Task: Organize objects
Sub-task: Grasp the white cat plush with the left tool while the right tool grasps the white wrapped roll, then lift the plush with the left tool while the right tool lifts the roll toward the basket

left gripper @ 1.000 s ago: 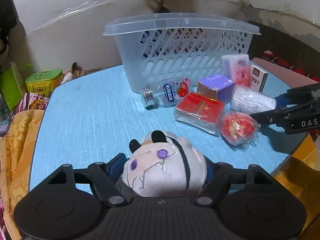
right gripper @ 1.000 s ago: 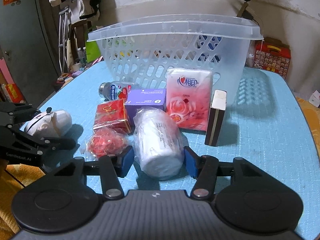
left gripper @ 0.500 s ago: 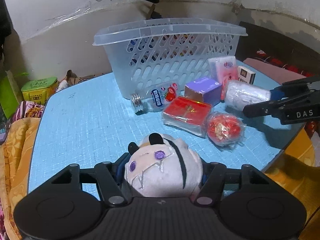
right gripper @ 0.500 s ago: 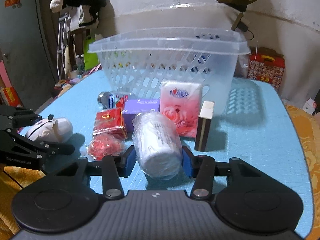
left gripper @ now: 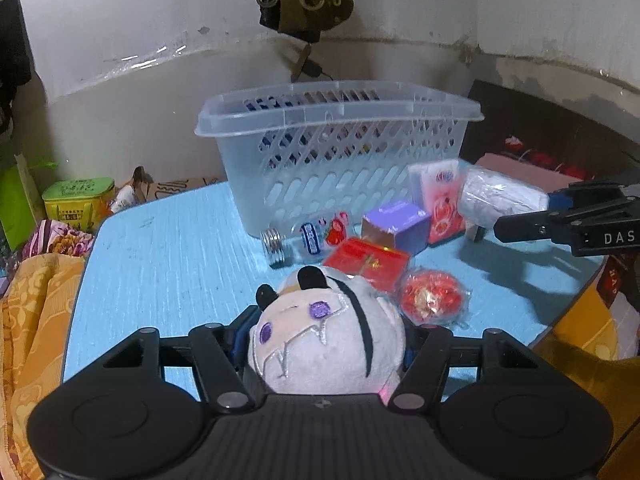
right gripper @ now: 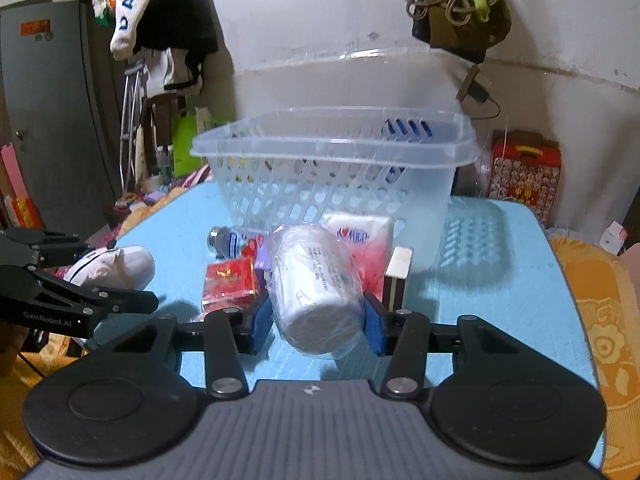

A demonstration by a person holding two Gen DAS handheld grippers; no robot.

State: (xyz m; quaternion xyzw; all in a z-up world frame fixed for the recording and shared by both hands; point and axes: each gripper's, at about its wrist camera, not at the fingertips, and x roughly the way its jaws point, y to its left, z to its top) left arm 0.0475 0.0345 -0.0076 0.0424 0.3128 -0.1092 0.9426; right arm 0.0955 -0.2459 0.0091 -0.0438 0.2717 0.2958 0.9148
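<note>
You gripped the plush (left gripper: pixel 326 344) in the left gripper (left gripper: pixel 325 346) and the roll (right gripper: pixel 316 292) in the right gripper (right gripper: pixel 316 320), jaws part-closed on each. Both were lifted off the table (left gripper: pixel 168 256). The next move called for carrying them over the basket (right gripper: pixel 332 148) rim.

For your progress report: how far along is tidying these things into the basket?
Done: some things show through the basket slots. In hand: left gripper grips the plush toy; right gripper grips the wrapped roll. Left: bottle, boxes, packets.
</note>
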